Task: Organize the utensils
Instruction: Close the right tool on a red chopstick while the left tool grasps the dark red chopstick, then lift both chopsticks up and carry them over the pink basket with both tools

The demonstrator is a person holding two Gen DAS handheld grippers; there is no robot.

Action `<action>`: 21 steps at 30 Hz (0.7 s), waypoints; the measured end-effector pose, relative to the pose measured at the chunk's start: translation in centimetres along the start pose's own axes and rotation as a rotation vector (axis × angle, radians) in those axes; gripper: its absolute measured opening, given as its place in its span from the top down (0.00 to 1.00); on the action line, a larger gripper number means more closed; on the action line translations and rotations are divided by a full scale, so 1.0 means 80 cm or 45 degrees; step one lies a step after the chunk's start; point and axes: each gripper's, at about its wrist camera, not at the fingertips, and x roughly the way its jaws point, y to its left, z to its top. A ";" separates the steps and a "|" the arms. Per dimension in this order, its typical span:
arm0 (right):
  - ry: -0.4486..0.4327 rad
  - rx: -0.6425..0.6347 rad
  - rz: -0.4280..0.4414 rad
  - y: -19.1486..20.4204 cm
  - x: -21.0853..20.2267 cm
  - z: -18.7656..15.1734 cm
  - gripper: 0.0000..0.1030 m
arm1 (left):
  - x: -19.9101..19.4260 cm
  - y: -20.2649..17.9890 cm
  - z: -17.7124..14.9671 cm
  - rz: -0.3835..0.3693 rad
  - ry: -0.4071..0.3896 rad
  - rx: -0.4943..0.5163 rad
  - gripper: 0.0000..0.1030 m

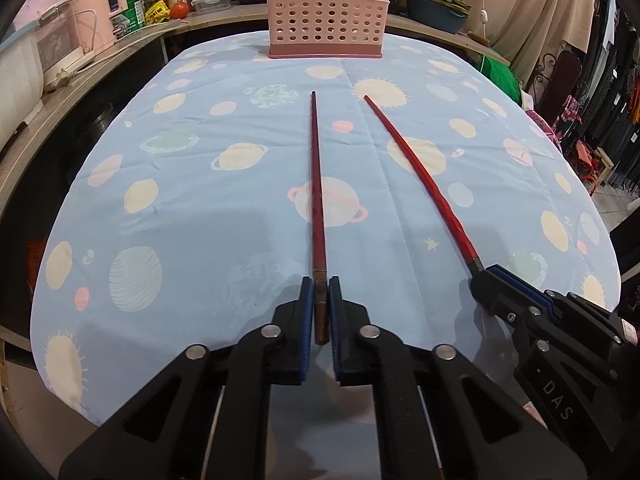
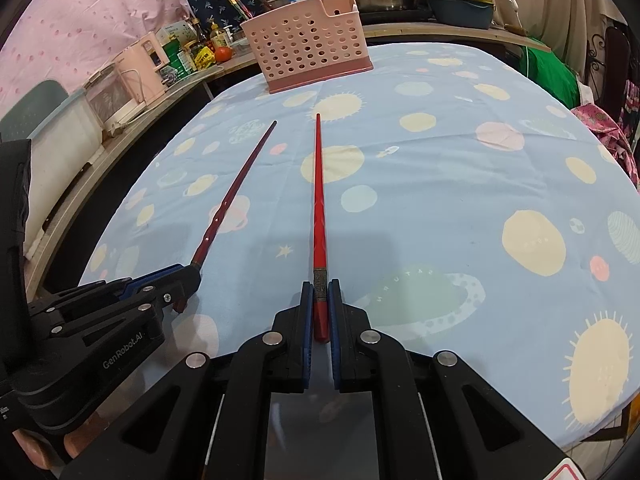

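At bottom centre of the left wrist view, the left gripper (image 1: 320,296) is clamped on the thick end of a dark red chopstick (image 1: 316,184). At lower right, the right gripper (image 1: 486,276) grips a brighter red chopstick (image 1: 420,176). Both sticks point up-frame over the planet-print tablecloth (image 1: 200,200) toward the pink perforated utensil holder (image 1: 326,20), top centre.

Two red chopsticks are counted on the worktop (image 1: 200,240): a darker chopstick (image 1: 316,200) and a brighter chopstick (image 1: 420,176). One pink perforated holder (image 1: 326,16) is counted at the far edge. Two grippers are seen: left gripper (image 1: 320,292), right gripper (image 2: 321,292)
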 end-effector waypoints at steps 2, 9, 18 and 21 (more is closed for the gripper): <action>0.000 0.001 0.001 0.000 0.000 0.000 0.93 | 0.000 -0.001 0.000 -0.003 0.001 0.002 0.93; 0.000 0.000 0.003 0.001 -0.001 0.000 0.93 | -0.002 -0.001 0.000 -0.002 0.009 -0.001 0.93; -0.029 0.000 0.008 0.003 -0.010 0.004 0.93 | -0.012 -0.003 0.003 0.004 -0.003 0.000 0.93; -0.049 0.004 0.013 0.002 -0.018 0.009 0.93 | -0.019 -0.003 0.007 0.008 -0.016 0.000 0.93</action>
